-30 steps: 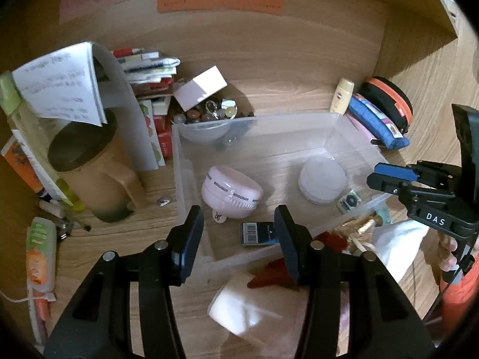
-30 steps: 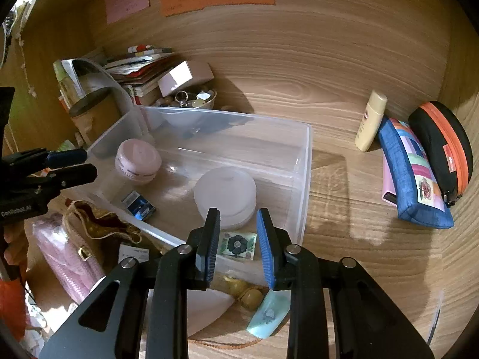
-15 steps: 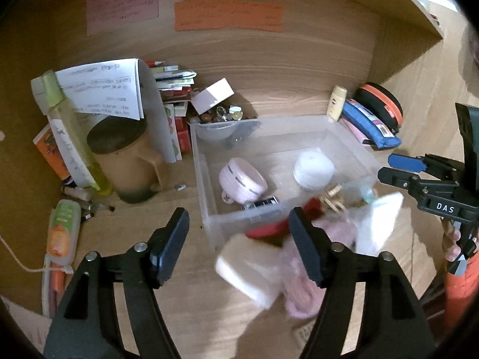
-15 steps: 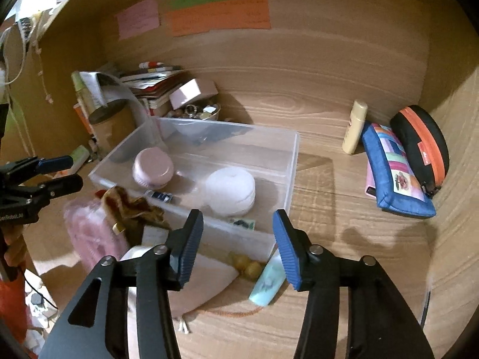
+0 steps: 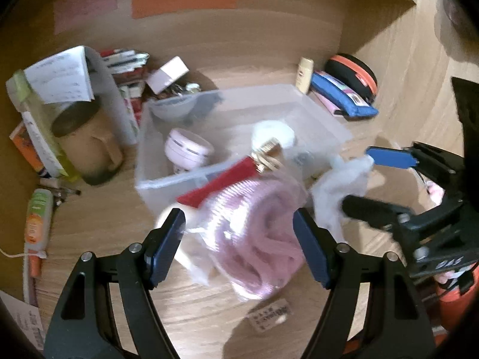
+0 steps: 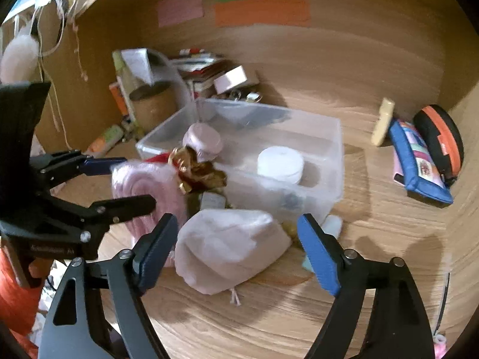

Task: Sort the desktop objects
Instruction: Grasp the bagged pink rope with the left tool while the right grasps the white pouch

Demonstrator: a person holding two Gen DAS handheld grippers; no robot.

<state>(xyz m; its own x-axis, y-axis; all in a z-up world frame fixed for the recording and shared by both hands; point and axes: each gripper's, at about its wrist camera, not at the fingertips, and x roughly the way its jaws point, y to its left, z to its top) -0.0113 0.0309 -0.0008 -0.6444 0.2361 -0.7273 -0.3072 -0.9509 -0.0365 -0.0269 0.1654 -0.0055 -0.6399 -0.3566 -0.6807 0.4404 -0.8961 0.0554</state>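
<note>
A clear plastic bin point(image 5: 323, 119) holds a pink round jar point(image 5: 187, 149) and a white round jar point(image 6: 280, 161). In front of it lie a pink ribbed bundle point(image 5: 254, 239) in a clear wrap, a red and gold pouch point(image 5: 233, 173) and a white drawstring pouch point(image 6: 230, 245). My left gripper point(image 5: 239, 245) is opening, with the pink bundle between its fingers and the pads off it. My right gripper point(image 6: 238, 251) is opening too, with the white pouch between its fingers, untouched. Each gripper shows in the other's view: the left gripper point(image 6: 119, 184), the right gripper point(image 5: 371, 184).
A brown mug point(image 5: 86, 149), papers and stacked books stand at the back left. A cream bottle point(image 6: 383, 121), a blue pencil case point(image 6: 419, 164) and a black and orange case point(image 6: 440, 137) lie at the right. A tube point(image 5: 36, 221) and a small label card point(image 5: 269, 318) lie on the desk.
Both grippers have drawn back from the bin and their jaws have spread much wider. The pink bundle and the white pouch now sit between the fingers.
</note>
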